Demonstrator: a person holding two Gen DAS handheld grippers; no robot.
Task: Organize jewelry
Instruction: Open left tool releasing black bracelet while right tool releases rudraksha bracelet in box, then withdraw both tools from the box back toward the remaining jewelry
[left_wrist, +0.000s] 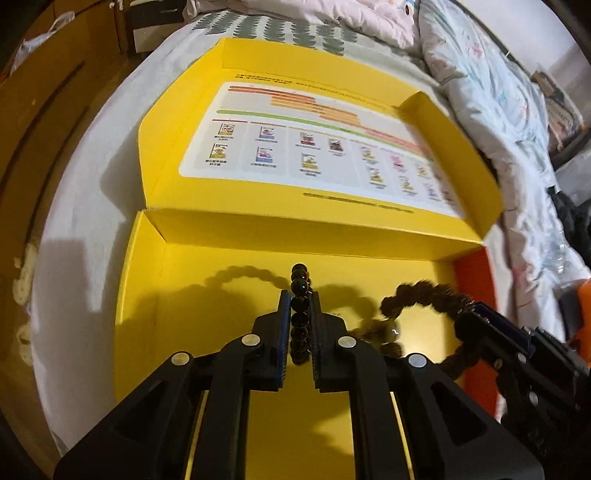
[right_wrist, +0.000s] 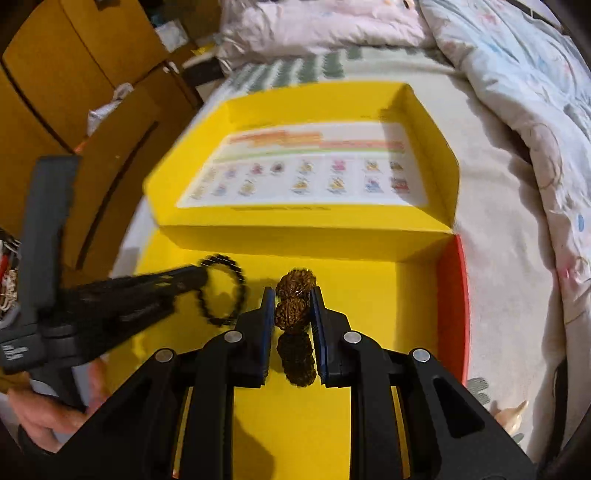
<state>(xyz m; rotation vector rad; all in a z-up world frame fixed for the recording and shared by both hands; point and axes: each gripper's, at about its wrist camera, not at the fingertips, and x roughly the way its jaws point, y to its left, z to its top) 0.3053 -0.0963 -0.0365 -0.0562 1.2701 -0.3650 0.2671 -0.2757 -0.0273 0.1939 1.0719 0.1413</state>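
Left wrist: left gripper (left_wrist: 299, 295) jaws clamped on black bead bracelet (left_wrist: 300, 295), held over yellow box (left_wrist: 207, 302) tray near its far wall; box on bed (left_wrist: 74, 206). Right wrist: right gripper (right_wrist: 293, 295) jaws clamped on brown seed bracelet (right_wrist: 294, 299), over tray's right half, near orange edge.

My left gripper (left_wrist: 299, 306) pinches glossy, smooth black beads (left_wrist: 300, 303); my right gripper (right_wrist: 293, 306) clamps rough, wrinkled brown seed beads (right_wrist: 292, 313). Beneath both lies the matt yellow cardboard box (left_wrist: 207, 314), on soft cloth bedding (left_wrist: 85, 206).
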